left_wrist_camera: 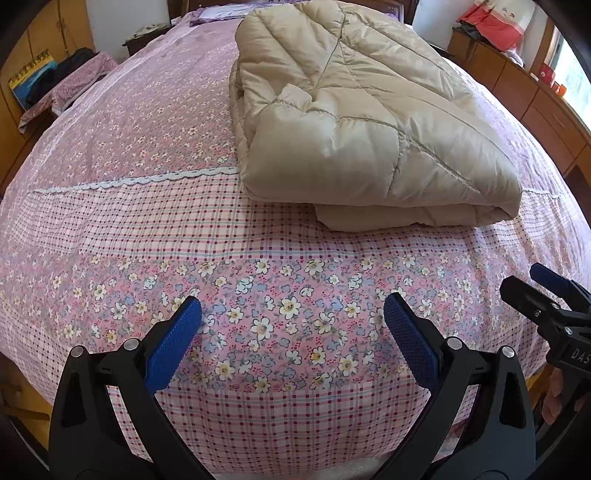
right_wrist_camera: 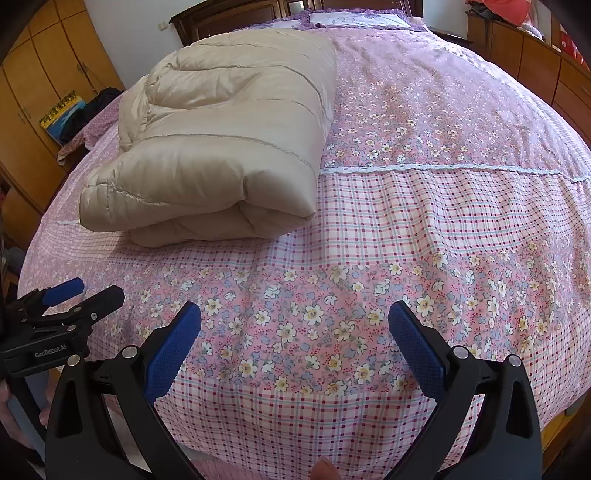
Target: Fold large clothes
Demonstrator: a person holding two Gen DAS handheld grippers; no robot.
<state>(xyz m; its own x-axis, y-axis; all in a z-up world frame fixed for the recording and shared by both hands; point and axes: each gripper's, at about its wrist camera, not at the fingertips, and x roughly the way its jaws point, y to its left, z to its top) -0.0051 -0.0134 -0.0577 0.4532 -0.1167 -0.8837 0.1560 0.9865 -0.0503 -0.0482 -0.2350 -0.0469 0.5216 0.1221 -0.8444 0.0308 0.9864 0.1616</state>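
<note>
Left gripper (left_wrist_camera: 291, 310) and right gripper (right_wrist_camera: 294, 314), both with fingers spread and empty, hover over the near edge of the bed (left_wrist_camera: 258, 332). Farther off lies the quilted beige coat (left_wrist_camera: 354, 122), folded into a bundle, long axis running near to far. Probably light, soft, slippery; grasp at the near rolled edge.

Pink floral and checked bedspread (left_wrist_camera: 258, 229) covering the bed, white lace trim (right_wrist_camera: 461, 168) running across it, wooden wardrobe (right_wrist_camera: 33, 92) standing alongside, wooden dresser (left_wrist_camera: 532, 107) lining the opposite side, purple pillows (right_wrist_camera: 354, 18) lying at the headboard.
</note>
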